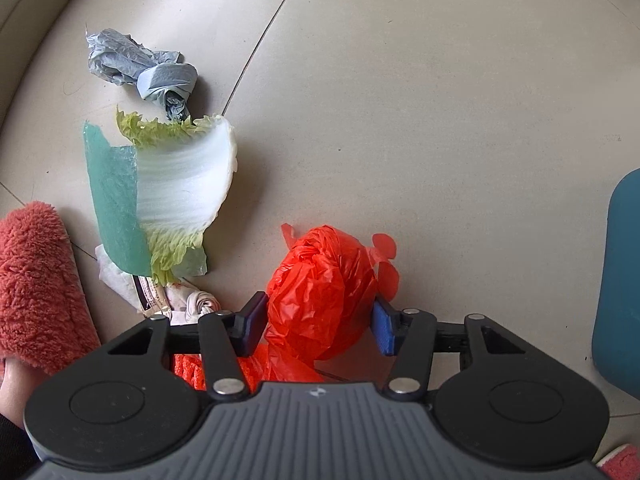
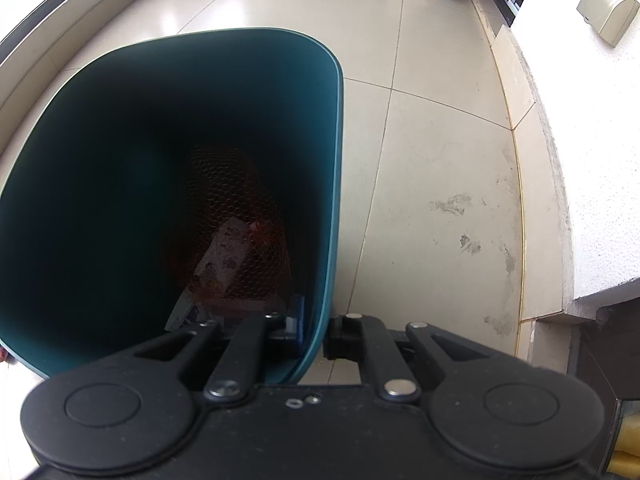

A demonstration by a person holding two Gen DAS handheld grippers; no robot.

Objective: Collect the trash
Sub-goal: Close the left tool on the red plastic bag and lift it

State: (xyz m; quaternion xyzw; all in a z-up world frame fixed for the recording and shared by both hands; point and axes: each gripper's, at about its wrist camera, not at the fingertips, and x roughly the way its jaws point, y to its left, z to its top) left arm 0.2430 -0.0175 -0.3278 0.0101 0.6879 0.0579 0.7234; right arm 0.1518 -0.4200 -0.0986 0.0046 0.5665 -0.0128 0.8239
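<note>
While the left gripper (image 1: pixel 318 326) points down at the tiled floor (image 1: pixel 460 128), the scene breaks down as follows.

Left gripper: its blue pads (image 1: pixel 385 330) sit on either side of a crumpled red plastic bag (image 1: pixel 320 292); the left pad looks to be against the plastic and the right pad at its edge, but whether they truly press it I cannot tell.

Red plastic bag: lying on the floor between the jaws, bunched and knotted, with loose flaps sticking out to the right.

Cabbage leaf (image 1: pixel 184 184): pale and curled, left of the red bag, resting partly on a green sheet (image 1: pixel 116 208).

Grey-blue bag (image 1: pixel 140 66): twisted, further up the floor, just beyond the leaf's frilly tip.

Crumpled paper and wrappers (image 1: pixel 160 296): tucked under the bottom of the green sheet, near the gripper's left finger.

Fluffy pink slipper (image 1: pixel 36 288): at the left edge, with a foot in it.

Right gripper (image 2: pixel 316 330): clenched on the rim of a teal bin (image 2: pixel 338 128), one finger inside the wall and one outside.

Teal bin: open-topped, standing on the floor; its edge also shows at the far right of the left wrist view.

Bin contents: an orange net bag (image 2: pixel 240 208) and a pale scrap of paper or card (image 2: pixel 224 252) lie deep in the dark interior.
</note>
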